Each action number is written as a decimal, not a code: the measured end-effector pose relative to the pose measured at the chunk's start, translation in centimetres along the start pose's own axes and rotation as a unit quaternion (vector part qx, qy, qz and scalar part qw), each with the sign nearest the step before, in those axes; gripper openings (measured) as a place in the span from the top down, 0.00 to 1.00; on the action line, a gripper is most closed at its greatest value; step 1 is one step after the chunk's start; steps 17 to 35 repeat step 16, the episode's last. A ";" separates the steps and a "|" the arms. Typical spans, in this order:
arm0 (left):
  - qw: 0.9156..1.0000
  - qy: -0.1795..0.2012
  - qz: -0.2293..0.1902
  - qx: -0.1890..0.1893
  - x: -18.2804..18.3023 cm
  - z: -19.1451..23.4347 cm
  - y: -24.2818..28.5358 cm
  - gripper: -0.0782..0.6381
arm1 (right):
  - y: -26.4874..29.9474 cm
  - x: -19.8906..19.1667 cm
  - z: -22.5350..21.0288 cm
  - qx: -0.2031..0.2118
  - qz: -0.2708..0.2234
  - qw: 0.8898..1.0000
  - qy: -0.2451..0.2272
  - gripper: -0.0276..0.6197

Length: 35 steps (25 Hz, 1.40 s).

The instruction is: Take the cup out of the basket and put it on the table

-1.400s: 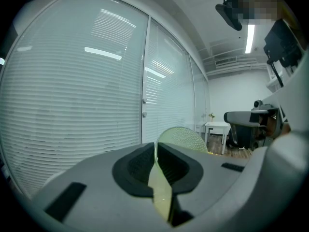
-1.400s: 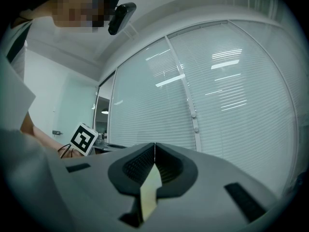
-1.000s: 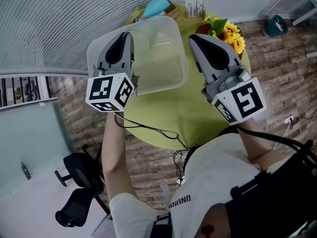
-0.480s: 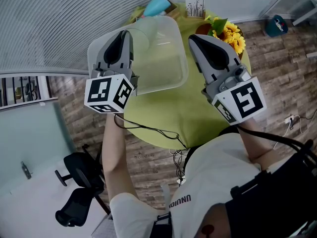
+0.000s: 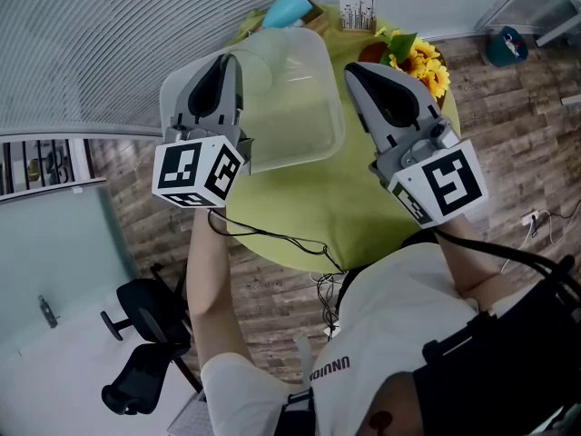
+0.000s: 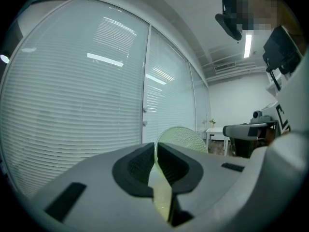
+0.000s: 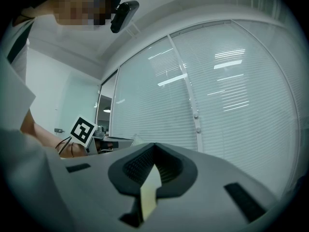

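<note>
Cup [image 5: 258, 71]: clear and thin-walled, showing mostly as a faint round outline. It sits at the tip of the left hand-held gripper [image 5: 229, 62], inside the outline of the basket [image 5: 304, 121] as the head view shows it.
Height: I cannot tell whether the cup's base is above the basket's wall or below it.
Left hand-held gripper: clamped on the cup's wall, one pad inside and one outside, with the rim curving away beyond the pads [image 6: 170, 166].
Right hand-held gripper [image 7: 154, 148]: jaws together with nothing between them, held over the surface [image 5: 318, 212] to the right of the basket.
Basket: a translucent tub resting on the far left part of the round green surface.
Handling: the cup is probably very light, with a smooth, flexible wall that would dent under a hard squeeze and could slip or swing under a weak one.
Hold: on the wall close to the rim, where it is likely stiffest, as it is gripped now.
Landing: a bare green patch lies on the near side of the basket. A cup this light could tip over unless its base sits flat when it is let go.
</note>
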<state>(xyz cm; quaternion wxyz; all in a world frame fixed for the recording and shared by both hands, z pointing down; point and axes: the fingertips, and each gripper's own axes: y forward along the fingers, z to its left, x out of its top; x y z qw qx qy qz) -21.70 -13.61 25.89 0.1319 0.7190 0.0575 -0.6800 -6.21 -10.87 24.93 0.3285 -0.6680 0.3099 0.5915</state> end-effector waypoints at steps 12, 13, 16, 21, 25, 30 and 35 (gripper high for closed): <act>1.000 -0.006 -0.001 -0.001 0.1 0.0 -0.1 0.85 | 0.1 0.1 0.0 -0.001 0.000 1.000 0.003 0.93; 1.000 -0.005 -0.001 -0.002 0.1 0.0 -0.1 0.85 | 0.1 0.1 0.0 -0.001 0.000 1.000 0.003 0.93; 1.000 -0.003 -0.001 -0.002 0.1 0.0 -0.1 0.85 | 0.0 0.1 0.0 -0.001 -0.001 1.000 0.002 0.93; 1.000 -0.003 -0.001 -0.002 0.1 0.0 -0.1 0.85 | 0.0 0.1 0.0 -0.001 -0.001 1.000 0.002 0.93; 1.000 -0.003 -0.001 -0.002 0.1 0.0 -0.1 0.85 | 0.0 0.1 0.0 -0.001 -0.001 1.000 0.002 0.93; 1.000 -0.003 -0.001 -0.002 0.1 0.0 -0.1 0.85 | 0.0 0.1 0.0 -0.001 -0.001 1.000 0.002 0.93; 1.000 -0.003 -0.001 -0.002 0.1 0.0 -0.1 0.85 | 0.0 0.1 0.0 -0.001 -0.001 1.000 0.002 0.93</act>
